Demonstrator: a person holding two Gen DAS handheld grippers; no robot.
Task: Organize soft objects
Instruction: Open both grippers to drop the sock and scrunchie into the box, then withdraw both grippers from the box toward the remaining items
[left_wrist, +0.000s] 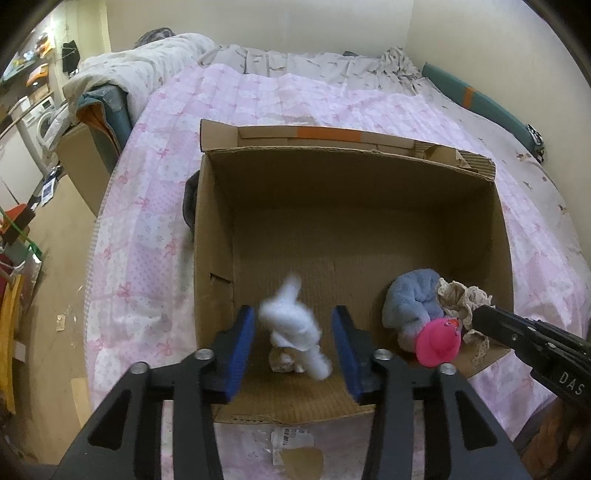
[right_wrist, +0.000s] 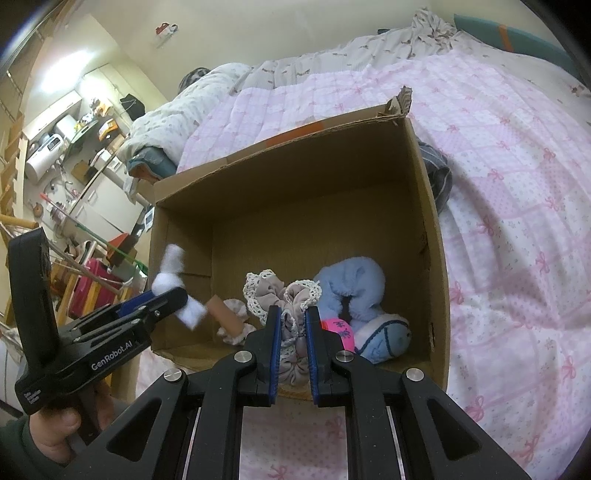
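L gripper (left_wrist: 293, 345): jaws spread, white fluffy toy (left_wrist: 291, 325) loose between pads, not pinched, blurred, over cardboard box (left_wrist: 347, 206).
R gripper (right_wrist: 291, 332): pressed tight on beige lace scrunchie (right_wrist: 284, 295), low in box.
Risk 1: white toy may catch on a blue pad and miss the box floor.
Risk 2: R lifting while clamped drags scrunchie back out.
Count: 1 box on pink quilt (left_wrist: 258, 96), 2 grippers, 1 blue plush (right_wrist: 354, 291), 1 pink item (left_wrist: 439, 339), 1 white toy.
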